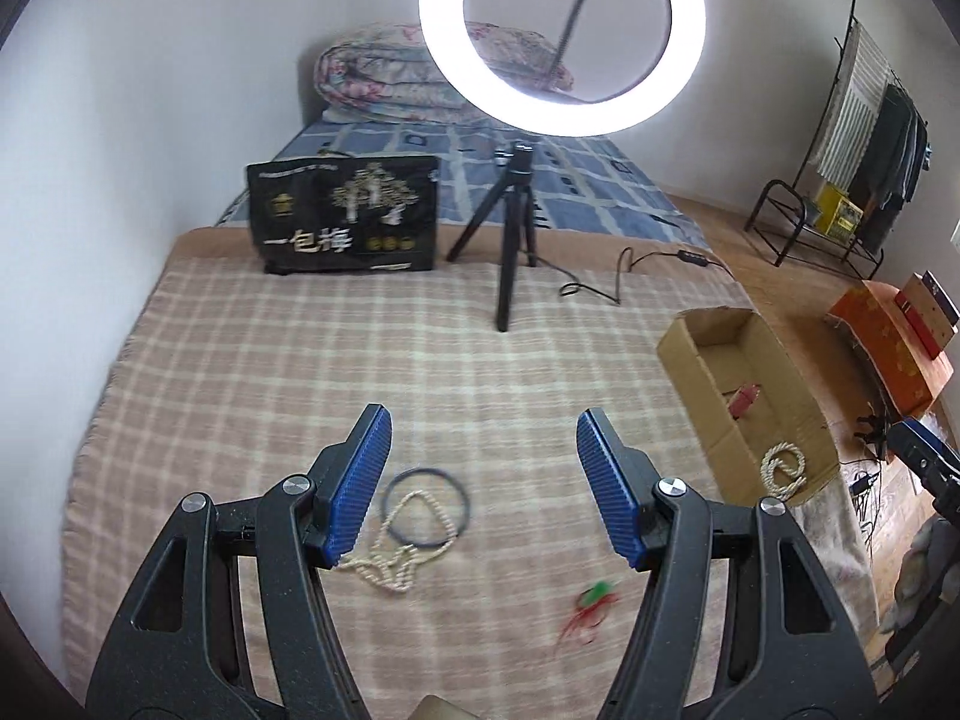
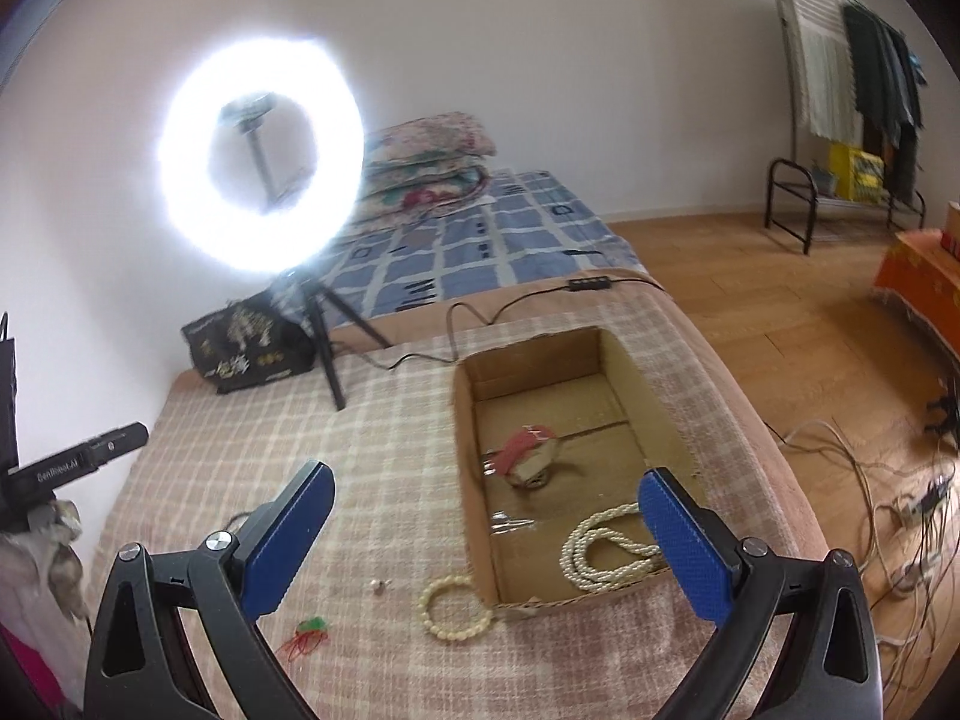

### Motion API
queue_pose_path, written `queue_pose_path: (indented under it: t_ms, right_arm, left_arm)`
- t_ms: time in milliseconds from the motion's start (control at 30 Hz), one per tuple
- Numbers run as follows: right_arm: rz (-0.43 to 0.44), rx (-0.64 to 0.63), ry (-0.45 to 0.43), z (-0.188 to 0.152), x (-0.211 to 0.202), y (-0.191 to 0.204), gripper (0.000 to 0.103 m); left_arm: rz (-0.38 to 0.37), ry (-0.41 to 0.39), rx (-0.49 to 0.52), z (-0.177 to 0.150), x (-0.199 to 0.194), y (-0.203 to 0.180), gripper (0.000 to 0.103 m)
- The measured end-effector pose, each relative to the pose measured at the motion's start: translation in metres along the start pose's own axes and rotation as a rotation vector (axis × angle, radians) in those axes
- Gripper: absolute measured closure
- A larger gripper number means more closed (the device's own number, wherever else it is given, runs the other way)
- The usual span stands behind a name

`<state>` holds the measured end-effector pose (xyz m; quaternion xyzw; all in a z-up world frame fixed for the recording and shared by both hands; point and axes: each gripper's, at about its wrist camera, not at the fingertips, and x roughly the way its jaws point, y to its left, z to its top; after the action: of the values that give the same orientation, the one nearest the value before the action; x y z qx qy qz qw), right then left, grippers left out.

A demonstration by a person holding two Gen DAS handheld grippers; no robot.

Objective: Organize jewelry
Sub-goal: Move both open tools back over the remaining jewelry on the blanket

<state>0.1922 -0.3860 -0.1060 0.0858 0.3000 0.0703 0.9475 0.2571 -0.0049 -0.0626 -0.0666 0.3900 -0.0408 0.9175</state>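
Observation:
My left gripper [image 1: 483, 450] is open and empty above the plaid blanket. Just below it lie a dark ring bangle [image 1: 427, 506] and a thin bead necklace [image 1: 396, 558], with a red-and-green tassel charm [image 1: 591, 603] to the right. An open cardboard box [image 1: 690, 324] stands at the right, with a cream pearl necklace [image 1: 783, 468] and a red item [image 1: 744, 399] inside. My right gripper [image 2: 486, 528] is open and empty over the box's [image 2: 465, 420] near left corner. In the right wrist view the pearl necklace [image 2: 606, 546] and red item [image 2: 528, 447] lie in the box. A cream bead bracelet [image 2: 453, 609], a small earring [image 2: 379, 585] and the tassel charm [image 2: 309, 636] lie on the blanket.
A lit ring light [image 1: 561, 30] on a black tripod [image 1: 510, 240] stands at the back, its cable [image 1: 624, 276] trailing right. A black printed bag [image 1: 345, 216] stands behind left. The bed's right edge [image 2: 774, 456] drops to a wooden floor with cables [image 2: 888, 510].

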Motion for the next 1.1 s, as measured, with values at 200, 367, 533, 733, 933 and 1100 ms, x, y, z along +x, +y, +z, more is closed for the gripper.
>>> queue_pose_path:
  t_ms: [200,367,533,733,933,1100]
  right_arm:
    - [0.044,-0.144,-0.016,-0.023,0.001,0.032,0.001]
    - [0.072,-0.2,0.047,-0.045,0.011,0.046,0.004]
    - [0.11,-0.256,0.131,-0.071,0.024,0.055,0.014]
    - [0.149,-0.292,0.214,-0.097,0.04,0.059,0.023]
    - [0.165,-0.336,0.295,-0.12,0.059,0.058,0.035]
    - [0.171,-0.359,0.344,-0.126,0.078,0.057,0.042]
  left_arm:
    - [0.002,-0.019,-0.044,-0.026,-0.012,0.048,0.037]
    - [-0.003,0.027,-0.064,-0.045,-0.003,0.077,0.037]
    - [0.007,0.086,-0.073,-0.062,0.016,0.098,0.037]
    - [-0.041,0.188,-0.124,-0.086,0.041,0.105,0.037]
    - [-0.064,0.251,-0.115,-0.107,0.053,0.094,0.037]
    - [-0.069,0.301,-0.155,-0.117,0.07,0.093,0.037]
